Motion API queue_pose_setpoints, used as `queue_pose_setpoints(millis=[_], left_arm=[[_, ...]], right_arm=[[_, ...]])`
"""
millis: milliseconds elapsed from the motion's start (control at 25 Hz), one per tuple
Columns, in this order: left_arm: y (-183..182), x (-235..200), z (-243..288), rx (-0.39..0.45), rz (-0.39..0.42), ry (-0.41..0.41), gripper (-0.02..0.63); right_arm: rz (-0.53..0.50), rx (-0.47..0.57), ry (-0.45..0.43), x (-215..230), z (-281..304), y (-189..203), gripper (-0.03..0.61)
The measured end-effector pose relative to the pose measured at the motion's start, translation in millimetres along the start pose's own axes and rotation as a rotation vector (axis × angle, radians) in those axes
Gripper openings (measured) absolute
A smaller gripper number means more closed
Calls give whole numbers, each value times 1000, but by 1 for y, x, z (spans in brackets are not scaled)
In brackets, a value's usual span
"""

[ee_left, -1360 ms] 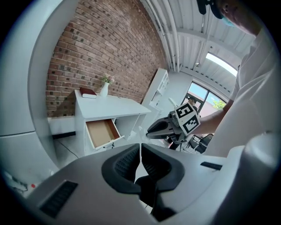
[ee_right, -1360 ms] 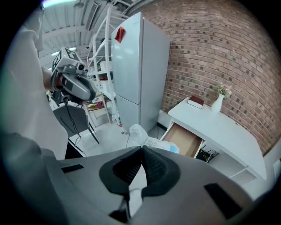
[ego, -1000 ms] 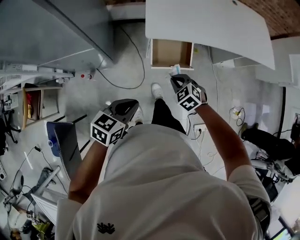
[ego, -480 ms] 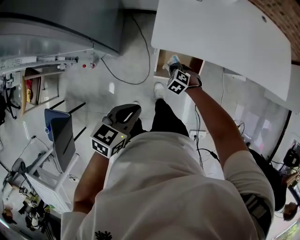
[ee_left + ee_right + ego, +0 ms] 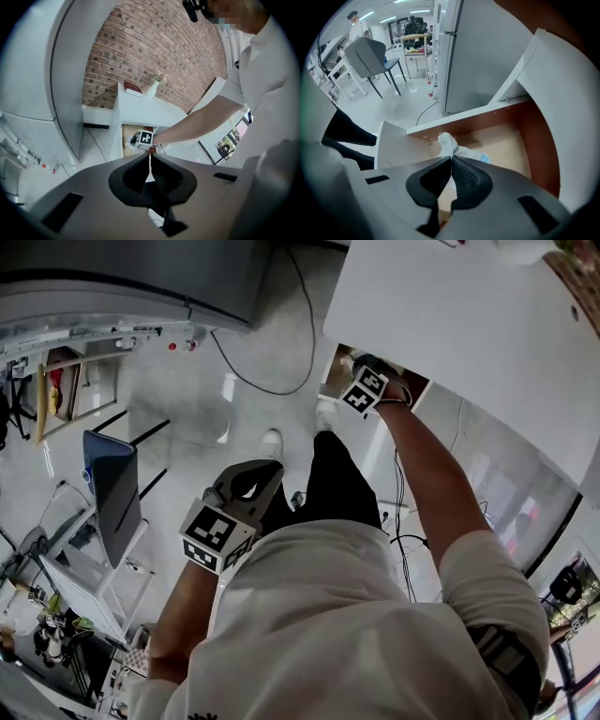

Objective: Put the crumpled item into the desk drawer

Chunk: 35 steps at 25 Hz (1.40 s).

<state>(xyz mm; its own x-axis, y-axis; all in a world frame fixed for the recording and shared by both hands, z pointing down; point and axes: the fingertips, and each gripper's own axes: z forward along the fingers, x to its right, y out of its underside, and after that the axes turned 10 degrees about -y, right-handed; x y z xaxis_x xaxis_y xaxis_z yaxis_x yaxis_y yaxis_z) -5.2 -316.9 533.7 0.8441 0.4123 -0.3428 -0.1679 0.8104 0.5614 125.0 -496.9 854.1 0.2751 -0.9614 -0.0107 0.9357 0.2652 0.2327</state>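
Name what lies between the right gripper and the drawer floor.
Only the crumpled item, clamped in the right gripper over the drawer; right gripper view.

Your head camera looks steeply down, with the floor [image 5: 187, 427] far below and the drawer [image 5: 334, 381] small near the top. The left gripper view rides close to your body, facing forward and up — it catches the right gripper [image 5: 140, 139] at that drawer, well off. The right gripper view looks close into the same drawer [image 5: 506, 140] — all three share it.

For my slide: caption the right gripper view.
Right gripper shut on crumpled item, poised over the open desk drawer.
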Motion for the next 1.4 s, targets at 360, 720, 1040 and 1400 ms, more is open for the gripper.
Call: queue_pose_setpoints(millis=[360,720,1040,1400], left_arm=[[20,-16,9,-4,-61,-44,31],[38,-28,14,-18,-86,-63,31],[24,-42,-8,-6,-68,-24,31],[21,-29,-44,39,19,59,31]], right_arm=[[-24,-22,-29,2,47,4,29],[5,-13,-44,3,69,1,41],[100,12,-71,-4,41,-19,71],[250,101,-30,-30,-32,-26,60]])
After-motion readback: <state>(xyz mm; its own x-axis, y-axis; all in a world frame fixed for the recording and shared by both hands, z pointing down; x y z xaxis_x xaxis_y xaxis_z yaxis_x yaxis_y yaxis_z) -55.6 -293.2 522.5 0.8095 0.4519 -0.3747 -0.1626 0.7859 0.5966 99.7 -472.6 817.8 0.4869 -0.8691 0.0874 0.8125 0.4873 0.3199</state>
